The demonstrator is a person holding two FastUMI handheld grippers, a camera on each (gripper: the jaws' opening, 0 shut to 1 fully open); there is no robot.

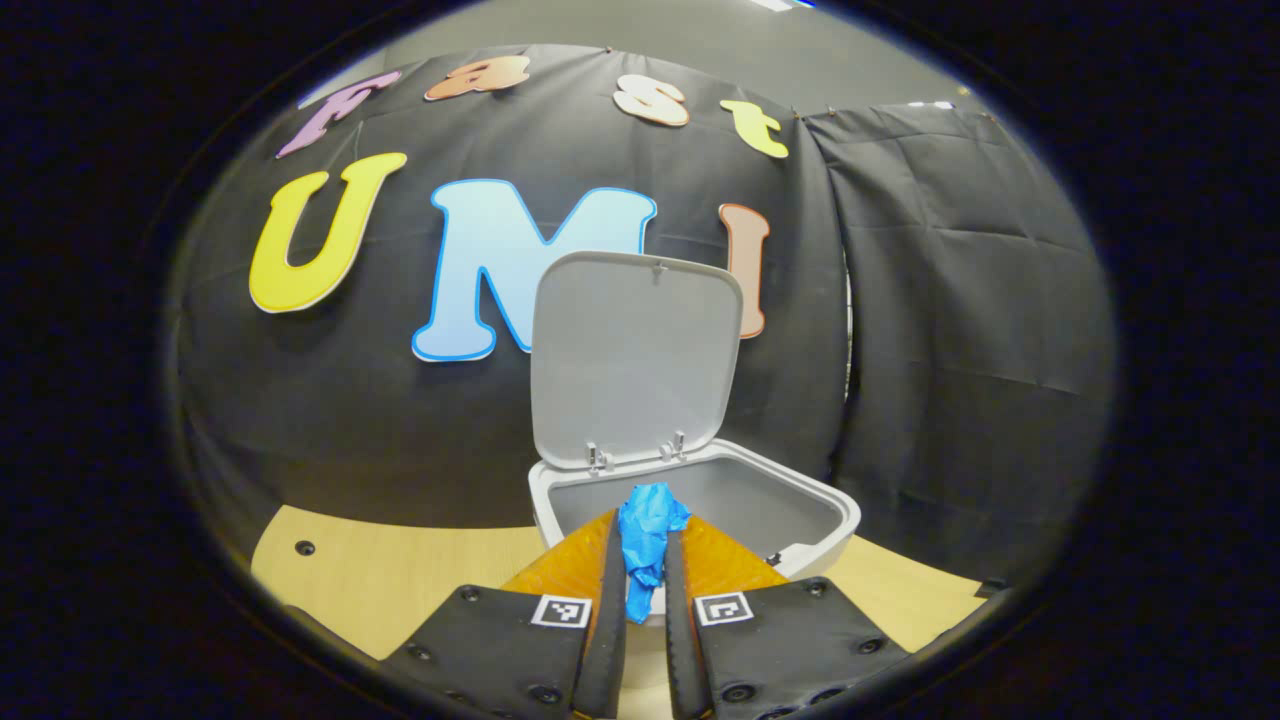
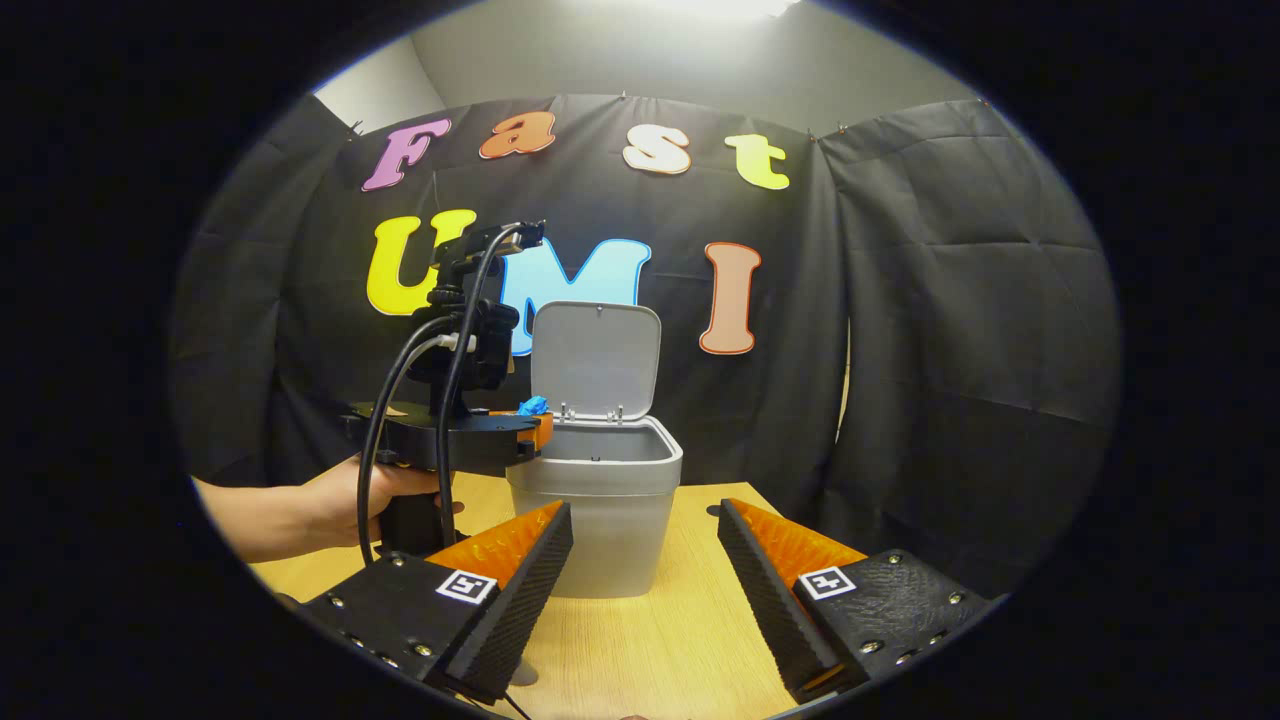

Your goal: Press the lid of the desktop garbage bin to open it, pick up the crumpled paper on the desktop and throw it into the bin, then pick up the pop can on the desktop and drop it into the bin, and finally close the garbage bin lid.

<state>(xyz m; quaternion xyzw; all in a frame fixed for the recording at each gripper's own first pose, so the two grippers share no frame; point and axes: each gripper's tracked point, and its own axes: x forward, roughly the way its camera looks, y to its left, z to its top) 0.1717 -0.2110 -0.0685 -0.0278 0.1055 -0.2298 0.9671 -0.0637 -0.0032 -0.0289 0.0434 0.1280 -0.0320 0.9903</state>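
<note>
One garbage bin stands on the tabletop, low and centre in the left gripper view, with its one lid swung up and standing upright behind the opening. One crumpled paper, blue, is pinched between the fingers of the left gripper, which are drawn together on it at the bottom centre of that view, just at the near rim of the bin. What can be seen of the bin's inside is bare grey wall; its floor is hidden.

In the right gripper view the same bin sits mid-frame on the light wooden tabletop, lid up. To its left a hand holds the left gripper level with the bin's rim, the blue paper showing at its tip just beside the open top. The right gripper is at the bottom of the frame, its two fingers spread wide apart with nothing between them.

Black cloth hangs all around the booth, with a pale wall and ceiling above it.
</note>
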